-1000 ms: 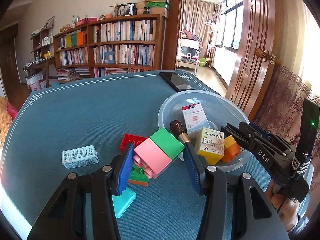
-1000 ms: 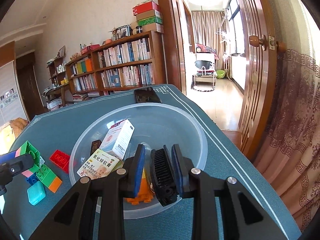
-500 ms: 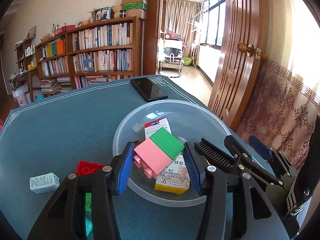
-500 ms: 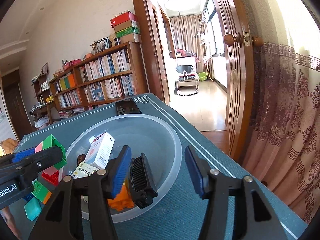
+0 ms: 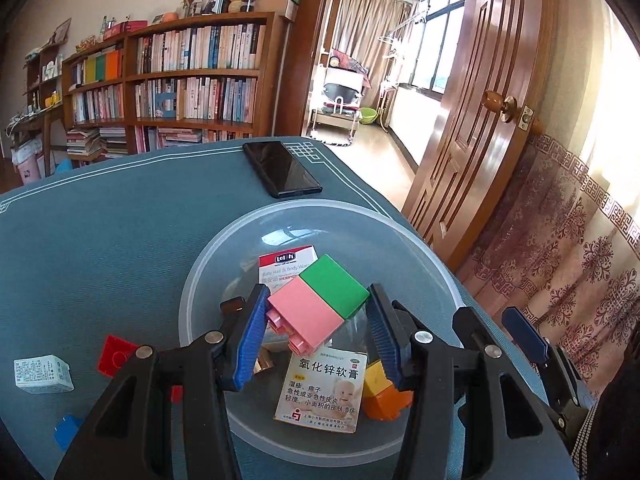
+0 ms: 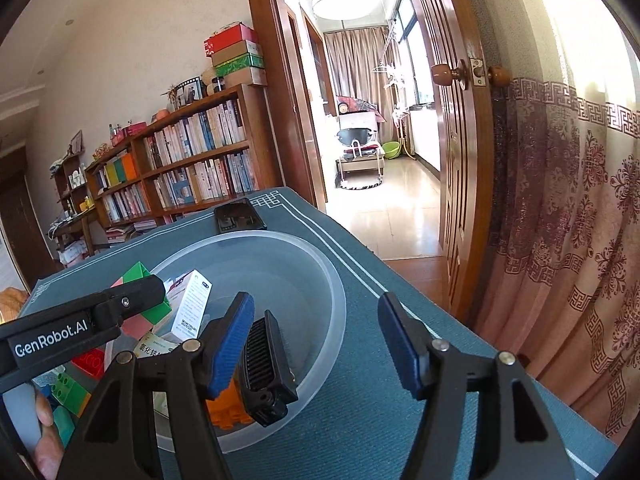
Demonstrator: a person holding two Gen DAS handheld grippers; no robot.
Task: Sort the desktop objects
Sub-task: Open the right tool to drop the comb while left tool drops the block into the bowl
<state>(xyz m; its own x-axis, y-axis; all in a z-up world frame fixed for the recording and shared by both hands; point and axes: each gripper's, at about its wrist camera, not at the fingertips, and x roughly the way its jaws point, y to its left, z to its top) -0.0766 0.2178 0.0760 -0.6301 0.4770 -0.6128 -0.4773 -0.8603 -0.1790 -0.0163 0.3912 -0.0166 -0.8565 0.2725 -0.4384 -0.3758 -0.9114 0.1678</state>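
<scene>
My left gripper is shut on a pink and green block and holds it above the clear plastic bowl. In the bowl lie a yellow ointment box, a white and red box and an orange and yellow block. My right gripper is open and empty at the bowl's near right rim. A black comb rests on that rim by my right gripper's left finger. The left gripper and its block show at the left of the right wrist view.
A black phone lies beyond the bowl. A red block, a small white box and a blue piece lie left of the bowl. Green and orange blocks lie there too. The table edge, a door and a curtain are to the right.
My left gripper has carried the pink and green block from the table to above the bowl. My right gripper has opened and let go of the black comb, which now rests on the bowl's rim.
</scene>
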